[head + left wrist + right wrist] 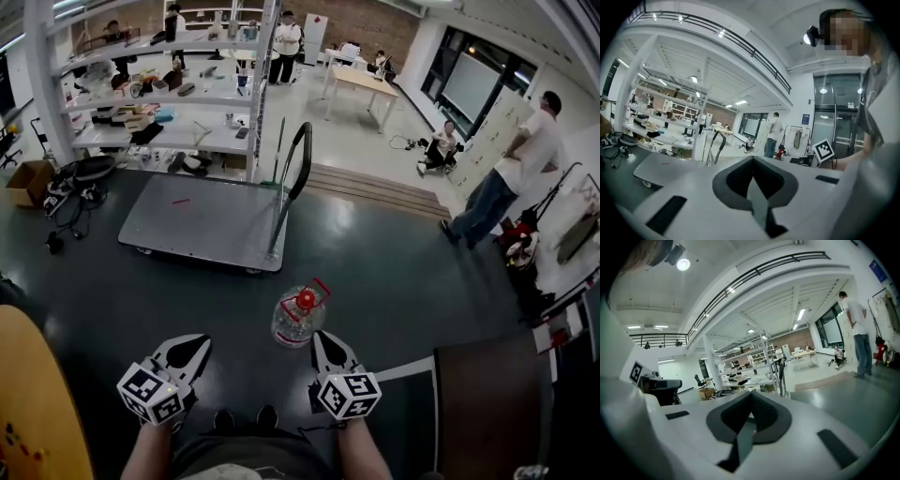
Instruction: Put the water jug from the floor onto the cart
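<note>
Down on the dark floor (412, 272), the water jug (300, 317) stands with its red cap and red carrying loop on top. It sits just off the near edge of the cart (202, 225), by the corner below the cart's upright handle (296, 173). The left gripper (192, 354) has its jaws pressed together with nothing between them. The right gripper (325, 352), just beside the jug in the head view, is likewise fully closed and empty.
</note>
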`<control>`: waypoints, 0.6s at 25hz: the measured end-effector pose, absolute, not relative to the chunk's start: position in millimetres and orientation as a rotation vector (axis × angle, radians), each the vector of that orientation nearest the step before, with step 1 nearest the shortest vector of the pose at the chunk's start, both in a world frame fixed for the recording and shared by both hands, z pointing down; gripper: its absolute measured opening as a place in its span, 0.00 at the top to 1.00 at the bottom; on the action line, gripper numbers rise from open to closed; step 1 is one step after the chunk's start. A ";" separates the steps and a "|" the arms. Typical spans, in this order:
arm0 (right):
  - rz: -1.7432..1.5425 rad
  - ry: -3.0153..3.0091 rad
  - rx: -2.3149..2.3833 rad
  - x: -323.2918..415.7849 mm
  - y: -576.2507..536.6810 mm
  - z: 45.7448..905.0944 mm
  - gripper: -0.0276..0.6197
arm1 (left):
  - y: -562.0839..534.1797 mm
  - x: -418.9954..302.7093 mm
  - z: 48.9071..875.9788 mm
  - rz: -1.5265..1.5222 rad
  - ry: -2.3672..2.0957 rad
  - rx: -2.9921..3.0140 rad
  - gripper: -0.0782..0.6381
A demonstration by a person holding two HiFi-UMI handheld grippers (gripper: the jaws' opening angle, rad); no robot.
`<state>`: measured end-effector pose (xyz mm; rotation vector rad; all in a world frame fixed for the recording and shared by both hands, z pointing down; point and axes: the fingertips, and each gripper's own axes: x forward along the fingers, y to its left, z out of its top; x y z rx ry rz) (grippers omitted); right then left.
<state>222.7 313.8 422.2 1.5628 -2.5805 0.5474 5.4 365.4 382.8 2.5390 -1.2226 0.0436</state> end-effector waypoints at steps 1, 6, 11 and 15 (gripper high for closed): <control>0.543 -2.588 1.570 227.2 312.1 421.9 0.98 | 366.9 6.3 384.2 0.051 -1.226 2.536 0.88; 0.516 -2.619 1.601 255.5 299.9 413.2 0.98 | 369.9 15.4 387.7 0.043 -1.242 2.494 0.88; 0.514 -2.634 1.615 280.2 292.7 424.8 0.97 | 368.5 32.9 395.5 0.027 -1.272 2.495 0.88; 0.527 -2.652 1.604 280.0 289.3 433.0 0.97 | 363.6 42.4 400.6 0.048 -1.266 2.501 0.88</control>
